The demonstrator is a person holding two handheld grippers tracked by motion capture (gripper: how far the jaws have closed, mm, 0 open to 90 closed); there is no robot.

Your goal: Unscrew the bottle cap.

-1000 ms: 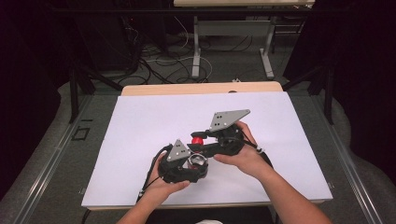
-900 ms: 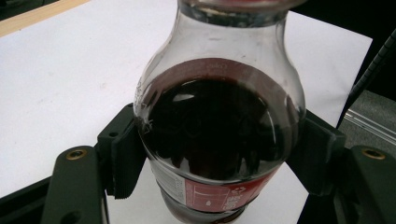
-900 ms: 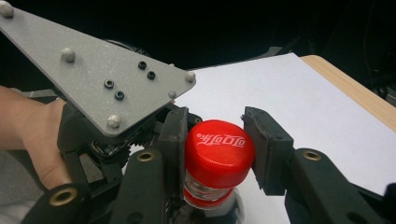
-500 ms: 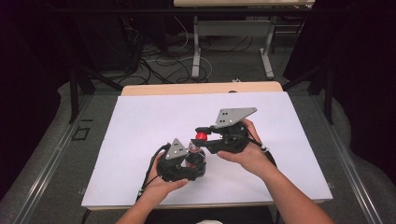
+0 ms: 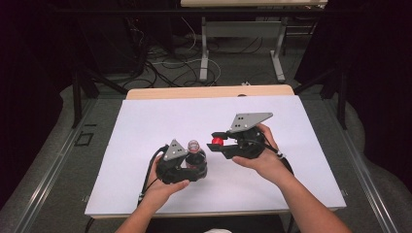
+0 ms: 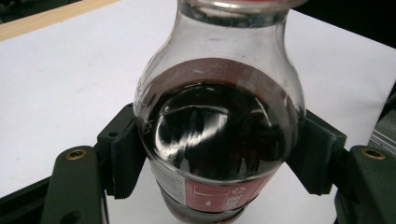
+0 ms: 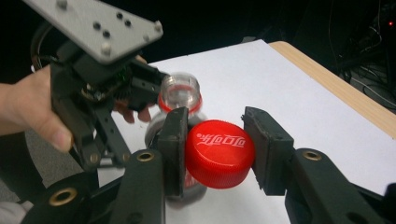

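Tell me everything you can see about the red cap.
The red cap is a round screw cap that looks like plastic, with ribbed sides and white lettering on its flat top. It is off the bottle, whose neck stands open, and is pinched at its sides between the jaws of the right claw. It sits tilted, top face turned toward that claw's camera, beside the bottle's mouth and apart from it, above the white table. Only the two pads touch it.

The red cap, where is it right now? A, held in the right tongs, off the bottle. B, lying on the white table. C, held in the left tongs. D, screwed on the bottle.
A: the red cap sits clamped in the right tongs, while the bottle in the left tongs has a bare, open neck.
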